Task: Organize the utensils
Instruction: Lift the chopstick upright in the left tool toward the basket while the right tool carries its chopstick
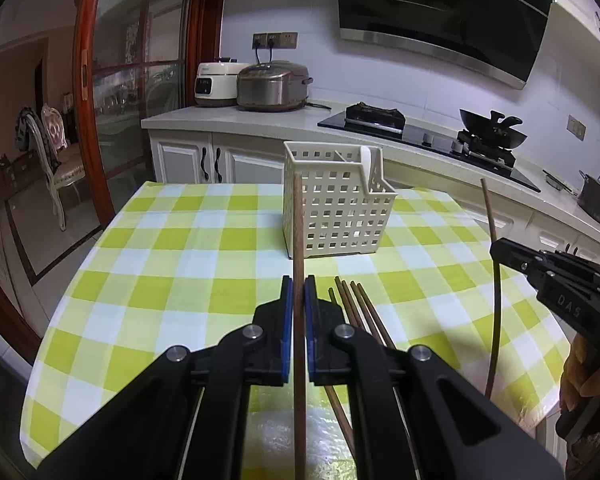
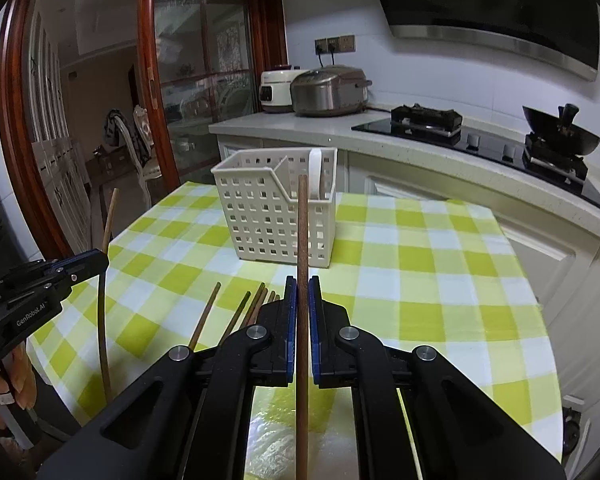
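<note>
the left tongs (image 1: 299, 300) are clamped on one chopstick (image 1: 298, 240), held up straight so it can drop into the white basket (image 1: 332, 208) on the table (image 1: 180, 240). the right tongs (image 2: 302, 300) pinch another chopstick (image 2: 302, 232) too. more chopsticks (image 1: 356, 308) lie flat, waiting.

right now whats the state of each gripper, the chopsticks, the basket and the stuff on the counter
left gripper: shut on a chopstick, held upright
right gripper: shut on a chopstick, held upright
loose chopsticks: lying flat on the tablecloth
utensil basket: upright, a white utensil in one compartment
rice cooker: lid closed
white cooker: lid closed
wok: on the stove burner
</note>
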A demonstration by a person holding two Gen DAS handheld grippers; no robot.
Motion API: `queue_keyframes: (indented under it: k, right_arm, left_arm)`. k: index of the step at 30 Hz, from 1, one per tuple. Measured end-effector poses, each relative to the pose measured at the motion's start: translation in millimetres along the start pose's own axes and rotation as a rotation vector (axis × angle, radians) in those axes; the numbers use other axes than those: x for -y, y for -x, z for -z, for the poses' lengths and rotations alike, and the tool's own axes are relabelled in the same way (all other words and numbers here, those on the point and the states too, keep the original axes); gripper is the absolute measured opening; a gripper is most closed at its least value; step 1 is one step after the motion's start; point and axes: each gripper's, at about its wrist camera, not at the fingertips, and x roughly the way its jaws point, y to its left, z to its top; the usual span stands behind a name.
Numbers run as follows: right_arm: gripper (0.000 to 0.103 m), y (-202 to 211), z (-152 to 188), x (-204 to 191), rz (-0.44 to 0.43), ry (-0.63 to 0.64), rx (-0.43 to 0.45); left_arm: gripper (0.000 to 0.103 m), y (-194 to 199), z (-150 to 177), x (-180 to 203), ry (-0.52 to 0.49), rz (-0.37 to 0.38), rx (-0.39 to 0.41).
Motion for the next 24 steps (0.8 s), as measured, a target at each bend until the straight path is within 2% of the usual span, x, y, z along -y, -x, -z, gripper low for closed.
queue_keyframes:
  k: [9, 24]
  right_arm:
    - [0.006, 28.0, -5.0, -5.5, 0.015, 0.024, 0.051]
    - [0.006, 45.6, -10.1, -14.9, 0.025, 0.042, 0.103]
  left_arm:
    - [0.006, 24.0, -2.9, 8.1, -0.021, 0.004, 0.051]
    - [0.006, 42.1, -11.9, 11.7, -0.030, -0.005, 0.108]
